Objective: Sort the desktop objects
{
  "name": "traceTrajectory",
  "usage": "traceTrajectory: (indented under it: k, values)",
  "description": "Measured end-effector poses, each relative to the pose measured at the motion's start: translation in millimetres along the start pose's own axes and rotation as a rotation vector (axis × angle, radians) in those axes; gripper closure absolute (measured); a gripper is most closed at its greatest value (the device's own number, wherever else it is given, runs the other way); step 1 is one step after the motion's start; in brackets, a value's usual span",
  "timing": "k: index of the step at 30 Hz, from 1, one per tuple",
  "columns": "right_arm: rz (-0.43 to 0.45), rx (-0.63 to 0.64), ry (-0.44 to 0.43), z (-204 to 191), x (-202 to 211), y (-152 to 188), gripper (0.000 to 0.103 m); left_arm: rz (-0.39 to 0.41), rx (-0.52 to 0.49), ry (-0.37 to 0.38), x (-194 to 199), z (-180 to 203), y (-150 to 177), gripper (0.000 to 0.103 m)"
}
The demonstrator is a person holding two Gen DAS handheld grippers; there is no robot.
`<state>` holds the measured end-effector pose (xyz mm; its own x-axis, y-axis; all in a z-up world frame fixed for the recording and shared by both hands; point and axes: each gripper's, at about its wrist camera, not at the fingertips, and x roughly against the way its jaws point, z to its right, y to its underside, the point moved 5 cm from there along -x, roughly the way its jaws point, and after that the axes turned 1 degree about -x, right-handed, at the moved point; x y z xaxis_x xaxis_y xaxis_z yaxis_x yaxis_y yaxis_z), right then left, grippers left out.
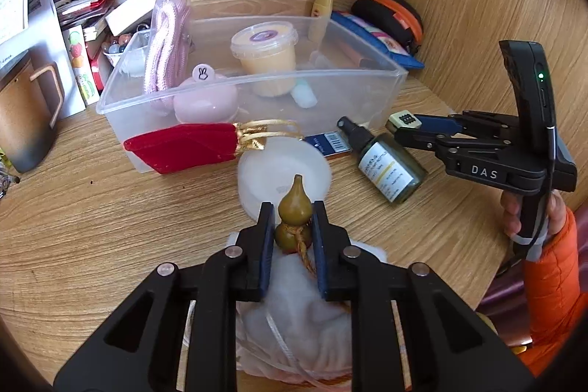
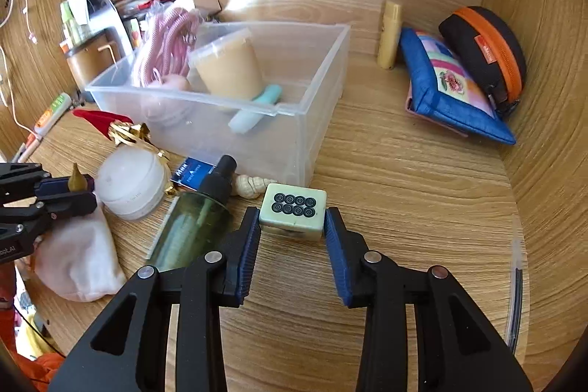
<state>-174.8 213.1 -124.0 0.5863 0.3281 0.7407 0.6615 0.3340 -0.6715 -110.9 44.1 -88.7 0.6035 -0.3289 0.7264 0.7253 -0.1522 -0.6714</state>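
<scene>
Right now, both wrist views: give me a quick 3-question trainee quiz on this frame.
1. True or false: the left gripper is shut on the gourd charm.
2. What does the right gripper hold? A) spray bottle B) mahjong tile C) seashell
3. Fill in: the lidded cup stands inside the clear ____.

Key: 1 true; 2 B, the mahjong tile; 3 bin.

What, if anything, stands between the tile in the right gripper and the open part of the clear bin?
Nothing visible does. The right gripper holds the tile just in front of the bin, whose near wall is the only thing to clear. The bin's right half is bare; the spray bottle and shell lie off to the left.
</scene>
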Motion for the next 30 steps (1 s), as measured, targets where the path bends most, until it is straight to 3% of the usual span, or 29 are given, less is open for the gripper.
traceTrajectory:
  k: [14, 25, 30]
  values:
    - [0.074, 0.004, -0.017, -5, 35, -3, 0.071, 0.080, 0.036, 0.028, 25, -4, -6, 0.084]
    - [0.130, 0.035, -0.034, -21, 51, -26, 0.071, 0.168, 0.058, -0.002, 52, -22, -27, 0.084]
    - [0.130, 0.053, -0.039, -30, 48, -32, 0.071, 0.162, 0.067, 0.011, 56, -31, -24, 0.084]
